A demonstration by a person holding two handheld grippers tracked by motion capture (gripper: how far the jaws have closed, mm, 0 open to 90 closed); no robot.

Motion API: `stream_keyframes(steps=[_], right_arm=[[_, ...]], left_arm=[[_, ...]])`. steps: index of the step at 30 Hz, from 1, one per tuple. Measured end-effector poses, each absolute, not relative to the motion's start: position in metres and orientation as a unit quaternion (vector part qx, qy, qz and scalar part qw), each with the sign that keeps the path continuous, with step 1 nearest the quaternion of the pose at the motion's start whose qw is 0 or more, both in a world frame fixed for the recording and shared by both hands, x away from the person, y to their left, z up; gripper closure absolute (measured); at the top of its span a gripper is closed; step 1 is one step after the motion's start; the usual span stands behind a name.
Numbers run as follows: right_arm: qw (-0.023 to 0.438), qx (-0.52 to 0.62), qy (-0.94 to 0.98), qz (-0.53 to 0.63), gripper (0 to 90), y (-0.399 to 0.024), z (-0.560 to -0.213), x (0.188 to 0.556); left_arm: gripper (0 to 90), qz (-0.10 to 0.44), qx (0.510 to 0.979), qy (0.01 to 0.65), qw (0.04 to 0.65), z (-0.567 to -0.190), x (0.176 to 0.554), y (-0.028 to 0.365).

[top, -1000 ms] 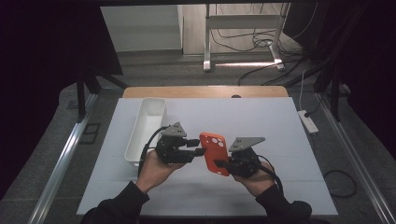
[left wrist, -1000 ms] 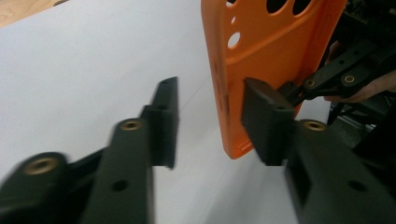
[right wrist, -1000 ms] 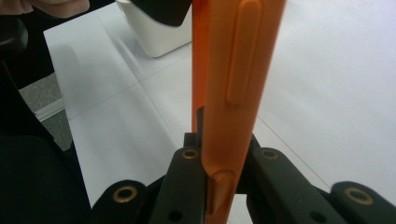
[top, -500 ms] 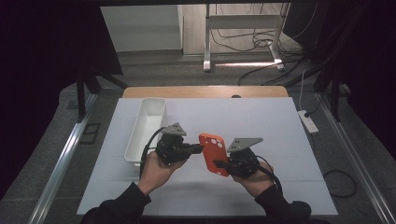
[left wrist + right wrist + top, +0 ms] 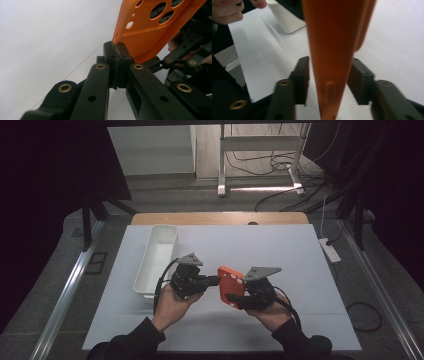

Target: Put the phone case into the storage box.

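Orange plastic phone case (image 5: 230,285) with round camera holes hangs above the white table sheet (image 5: 280,245), tilted on edge between the two grippers, near the middle of the table's near half; the left gripper (image 5: 212,280) has its black jaws clamped tight on the case's left edge, and the left gripper view shows the pads pressed together on the thin orange rim (image 5: 117,41); the right gripper (image 5: 239,299) sits at the case's lower right, and its jaws have just been opening; the right gripper view shows the case (image 5: 329,50) standing edge-on in the gap, with daylight between the orange wall and each pad, so they no longer press on it; a long white rectangular plastic bin (image 5: 157,260) lies on the sheet just left of the left hand (image 5: 172,305), apart from the case.
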State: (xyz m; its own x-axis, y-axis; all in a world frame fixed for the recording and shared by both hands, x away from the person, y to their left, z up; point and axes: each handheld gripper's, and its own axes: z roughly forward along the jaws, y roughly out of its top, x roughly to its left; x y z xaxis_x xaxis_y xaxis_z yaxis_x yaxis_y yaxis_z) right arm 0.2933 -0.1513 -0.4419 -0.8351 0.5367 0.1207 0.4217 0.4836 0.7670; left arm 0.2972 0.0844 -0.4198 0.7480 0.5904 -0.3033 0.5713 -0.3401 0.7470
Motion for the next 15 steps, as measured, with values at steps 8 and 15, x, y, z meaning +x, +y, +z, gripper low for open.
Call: stream_keyframes(steps=[8, 15], right_arm=[[0.067, 0.279, 0.858, 0.426, 29.0, -0.150, -0.443, 0.293], [0.065, 0.280, 0.865, 0.412, 23.7, -0.156, -0.446, 0.294]], left_arm=[[89.5, 0.022, 0.814, 0.371, 0.446, -0.422, 0.301, 0.089], [89.5, 0.028, 0.809, 0.377, 0.449, -0.423, 0.306, 0.099]])
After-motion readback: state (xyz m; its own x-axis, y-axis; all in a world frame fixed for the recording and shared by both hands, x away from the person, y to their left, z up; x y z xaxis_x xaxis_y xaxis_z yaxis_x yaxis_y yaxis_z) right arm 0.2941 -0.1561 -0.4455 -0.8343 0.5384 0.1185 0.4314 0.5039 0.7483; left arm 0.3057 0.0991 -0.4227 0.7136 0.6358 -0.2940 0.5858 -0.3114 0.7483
